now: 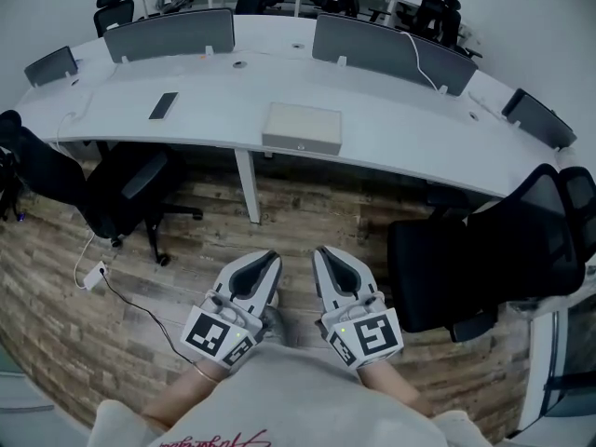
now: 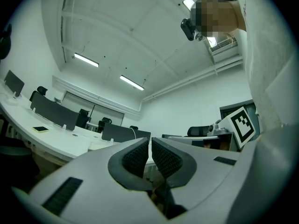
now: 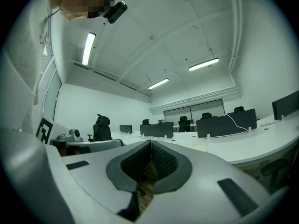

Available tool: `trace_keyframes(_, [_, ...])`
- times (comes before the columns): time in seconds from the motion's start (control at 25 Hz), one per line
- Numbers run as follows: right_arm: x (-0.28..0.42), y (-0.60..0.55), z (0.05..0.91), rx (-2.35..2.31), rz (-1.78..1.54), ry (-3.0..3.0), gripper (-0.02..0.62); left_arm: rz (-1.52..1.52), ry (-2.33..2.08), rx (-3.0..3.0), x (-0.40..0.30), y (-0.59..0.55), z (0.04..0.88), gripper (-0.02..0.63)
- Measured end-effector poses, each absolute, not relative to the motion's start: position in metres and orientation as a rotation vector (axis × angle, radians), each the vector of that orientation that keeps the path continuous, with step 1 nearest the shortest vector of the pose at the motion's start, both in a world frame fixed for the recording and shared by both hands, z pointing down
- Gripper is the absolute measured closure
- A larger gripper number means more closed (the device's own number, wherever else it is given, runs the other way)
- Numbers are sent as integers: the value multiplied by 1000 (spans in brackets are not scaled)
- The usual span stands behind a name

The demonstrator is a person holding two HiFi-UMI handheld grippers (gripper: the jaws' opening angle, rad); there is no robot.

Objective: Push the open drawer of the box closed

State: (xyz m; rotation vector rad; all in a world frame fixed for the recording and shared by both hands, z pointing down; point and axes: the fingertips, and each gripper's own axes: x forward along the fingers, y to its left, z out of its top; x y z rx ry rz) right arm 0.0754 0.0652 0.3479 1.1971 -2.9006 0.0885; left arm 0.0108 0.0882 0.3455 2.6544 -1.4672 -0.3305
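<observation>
A flat beige box (image 1: 301,128) lies on the curved white desk (image 1: 400,138), near its front edge, with a small knob on its front face. From here I cannot tell how far its drawer stands out. Both grippers are held low, close to the person's body and well short of the desk. The left gripper (image 1: 270,259) and the right gripper (image 1: 321,252) point toward the box, side by side above the wooden floor. In the left gripper view the left gripper (image 2: 150,141) is shut with nothing in it. The right gripper (image 3: 151,143) is likewise shut and empty.
A black office chair (image 1: 130,189) stands under the desk at left and another (image 1: 484,250) close by at right. A white desk leg (image 1: 250,189) stands below the box. Grey divider panels (image 1: 172,33) line the desk's far side. A dark slab (image 1: 163,105) lies on the desk. A cable (image 1: 112,282) trails on the floor.
</observation>
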Motion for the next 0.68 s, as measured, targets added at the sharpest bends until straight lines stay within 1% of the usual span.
trace_keyframes(0.68, [89, 113, 338, 1198, 71, -2931, 575, -353, -1491, 2695, 24, 134, 332, 569])
